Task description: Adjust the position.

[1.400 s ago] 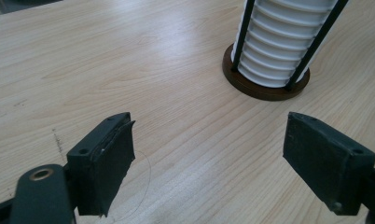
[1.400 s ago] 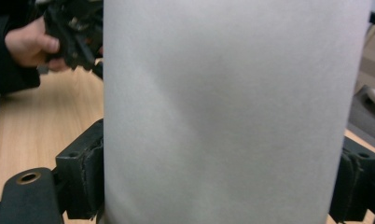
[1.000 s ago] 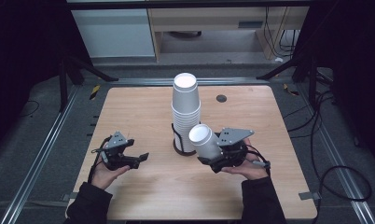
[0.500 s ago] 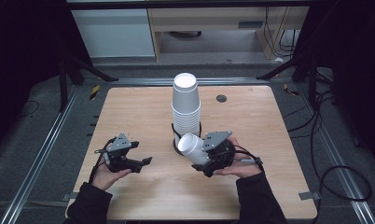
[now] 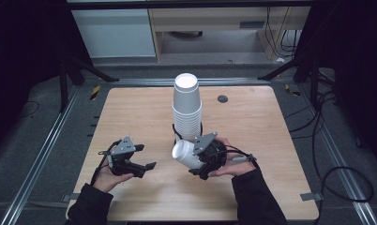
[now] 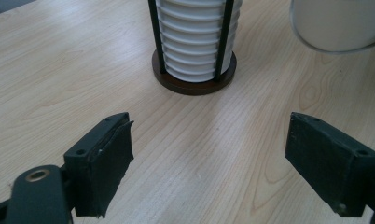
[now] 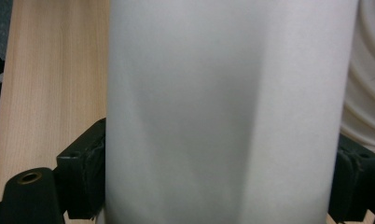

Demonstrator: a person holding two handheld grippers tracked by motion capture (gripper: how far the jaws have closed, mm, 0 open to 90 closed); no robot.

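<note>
A tall stack of white paper cups [image 5: 186, 108] stands in a black wire holder with a round brown base [image 6: 193, 86] at the table's middle. My right gripper [image 5: 196, 158] is shut on a single white cup [image 5: 185, 153], tilted with its mouth toward the left, just in front of the stack. That cup's wall [image 7: 223, 116] sits between the right gripper's jaws, and its rim [image 6: 337, 23] shows at the upper right of the left gripper view. My left gripper [image 5: 147, 157] is held open and empty at the front left, its jaws [image 6: 223, 163] pointing toward the holder.
The wooden table [image 5: 252, 122] has a small dark round grommet [image 5: 222, 98] behind and right of the stack. Metal rails and cables run along the floor on both sides. A person's hands and dark sleeves come in from the front edge.
My right gripper has carried the single cup left and down, tilting it further onto its side. The left gripper has shifted slightly forward and stays open.
</note>
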